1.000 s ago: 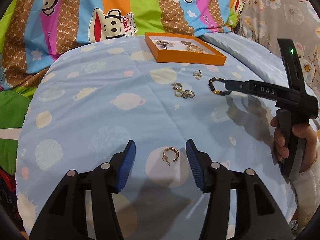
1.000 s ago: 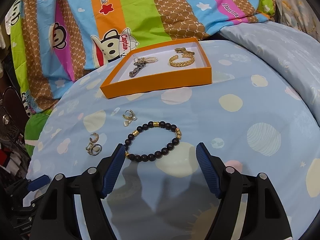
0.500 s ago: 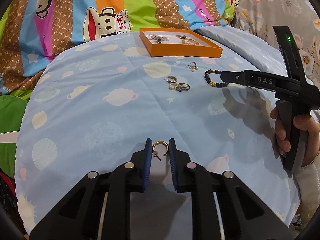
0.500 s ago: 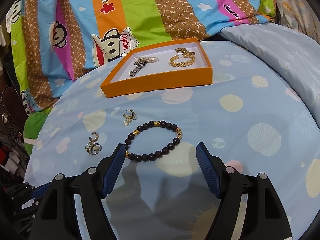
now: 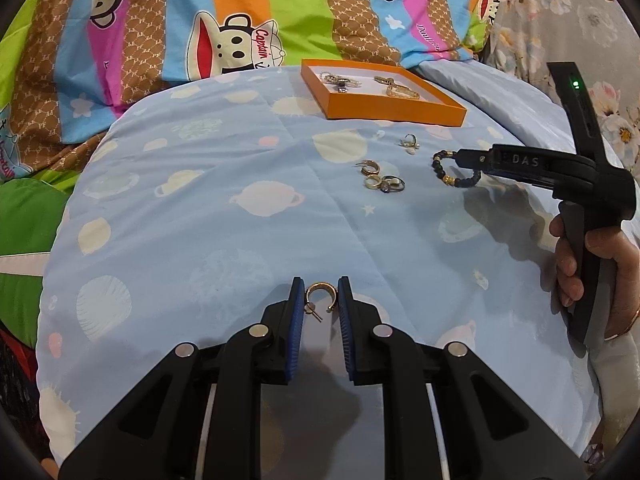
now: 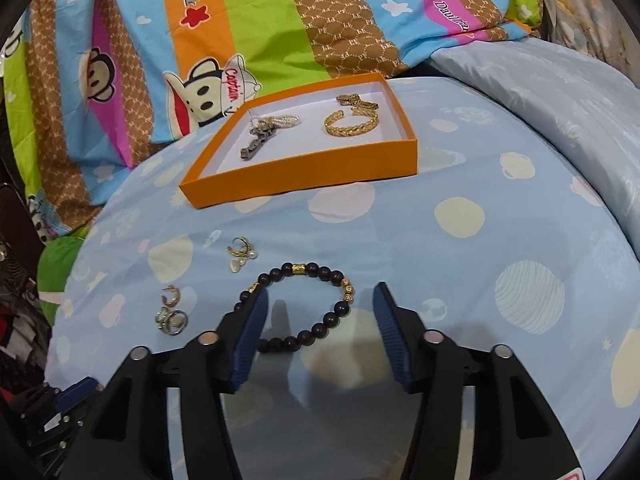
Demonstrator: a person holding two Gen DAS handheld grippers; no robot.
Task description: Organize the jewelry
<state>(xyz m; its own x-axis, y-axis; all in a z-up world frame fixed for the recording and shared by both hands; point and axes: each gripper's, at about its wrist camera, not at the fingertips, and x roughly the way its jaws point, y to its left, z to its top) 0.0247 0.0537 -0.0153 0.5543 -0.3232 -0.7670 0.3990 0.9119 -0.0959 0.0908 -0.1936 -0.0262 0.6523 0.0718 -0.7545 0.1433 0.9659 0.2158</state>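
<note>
At lower centre, the left gripper (image 5: 319, 300) is clamped on a small gold hoop earring (image 5: 319, 295) on the pale blue bed (image 5: 240, 240), likely bound for the orange cardboard tray (image 6: 304, 170). The right gripper (image 6: 320, 312) is closing around the dark beaded bracelet (image 6: 304, 304); pads not pressing both sides.

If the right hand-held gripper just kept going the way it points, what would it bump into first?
Most likely the beaded bracelet, already lying between the closing jaws of the right hand-held gripper. Past it comes blue bedding; the orange box lies farther back.
</note>
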